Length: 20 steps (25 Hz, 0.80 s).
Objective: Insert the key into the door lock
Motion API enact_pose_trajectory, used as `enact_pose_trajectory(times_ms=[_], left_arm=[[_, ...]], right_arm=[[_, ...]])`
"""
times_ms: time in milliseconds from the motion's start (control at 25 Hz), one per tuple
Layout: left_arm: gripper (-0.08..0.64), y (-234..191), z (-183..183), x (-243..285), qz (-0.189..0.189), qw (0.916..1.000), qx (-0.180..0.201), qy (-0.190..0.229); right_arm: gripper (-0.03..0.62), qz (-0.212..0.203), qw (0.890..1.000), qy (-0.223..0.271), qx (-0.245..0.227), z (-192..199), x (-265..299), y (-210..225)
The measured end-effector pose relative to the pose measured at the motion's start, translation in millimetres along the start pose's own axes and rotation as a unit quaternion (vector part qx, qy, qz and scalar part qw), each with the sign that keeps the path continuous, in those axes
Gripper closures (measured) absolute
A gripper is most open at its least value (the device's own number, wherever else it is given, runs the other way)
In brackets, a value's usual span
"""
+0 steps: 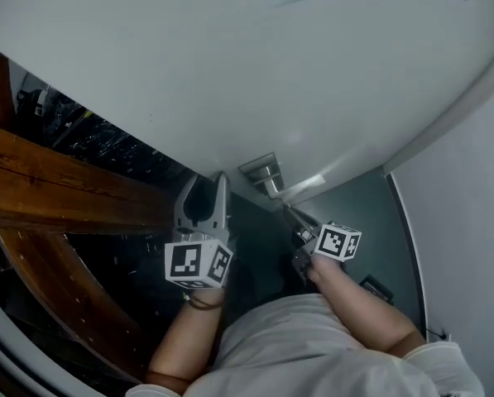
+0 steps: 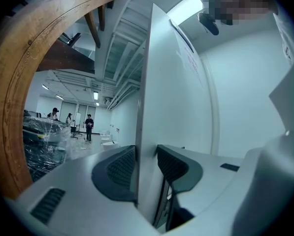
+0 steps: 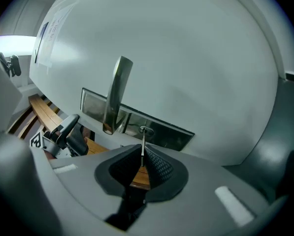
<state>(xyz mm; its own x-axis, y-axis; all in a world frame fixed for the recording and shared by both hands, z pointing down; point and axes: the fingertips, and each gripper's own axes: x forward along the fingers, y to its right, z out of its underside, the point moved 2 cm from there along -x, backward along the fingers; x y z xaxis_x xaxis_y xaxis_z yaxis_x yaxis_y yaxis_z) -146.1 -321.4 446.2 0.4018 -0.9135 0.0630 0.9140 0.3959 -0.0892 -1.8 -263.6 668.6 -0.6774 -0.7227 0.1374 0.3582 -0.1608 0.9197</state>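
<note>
The white door (image 1: 230, 73) stands ajar, and its edge (image 2: 149, 107) runs between the jaws of my left gripper (image 2: 147, 163), which is shut on it just left of the lock (image 1: 218, 184). The metal lock plate (image 3: 137, 122) carries a lever handle (image 3: 116, 95) and a round keyhole cylinder (image 3: 146, 130). My right gripper (image 3: 143, 156) is shut on a thin metal key (image 3: 143, 144). The key's tip meets the cylinder; how deep it sits I cannot tell. In the head view the right gripper (image 1: 304, 240) is low beside the handle (image 1: 292, 188).
A curved wooden beam (image 1: 48, 188) runs along the left, close to my left arm. A pale wall (image 1: 470, 222) closes the right side, with grey floor (image 1: 354, 201) below. Beyond the door, people (image 2: 89, 127) stand far off near plastic-wrapped goods (image 2: 41, 139).
</note>
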Motion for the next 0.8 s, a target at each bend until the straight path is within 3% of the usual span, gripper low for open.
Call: enact_pose_trajectory(times_ms=[640, 800], left_arm=[[0.431, 0.1, -2.4, -0.4, 0.000, 0.9999, -0.004, -0.015], [0.431, 0.6, -1.9, 0.3, 0.003, 0.9999, -0.004, -0.016]], right_arm=[[0.568, -0.019, 0.998, 0.011, 0.053, -1.3, 10.9, -1.4], [0.568, -0.030, 0.994, 0.023, 0.098, 3.9, 14.2, -1.5]])
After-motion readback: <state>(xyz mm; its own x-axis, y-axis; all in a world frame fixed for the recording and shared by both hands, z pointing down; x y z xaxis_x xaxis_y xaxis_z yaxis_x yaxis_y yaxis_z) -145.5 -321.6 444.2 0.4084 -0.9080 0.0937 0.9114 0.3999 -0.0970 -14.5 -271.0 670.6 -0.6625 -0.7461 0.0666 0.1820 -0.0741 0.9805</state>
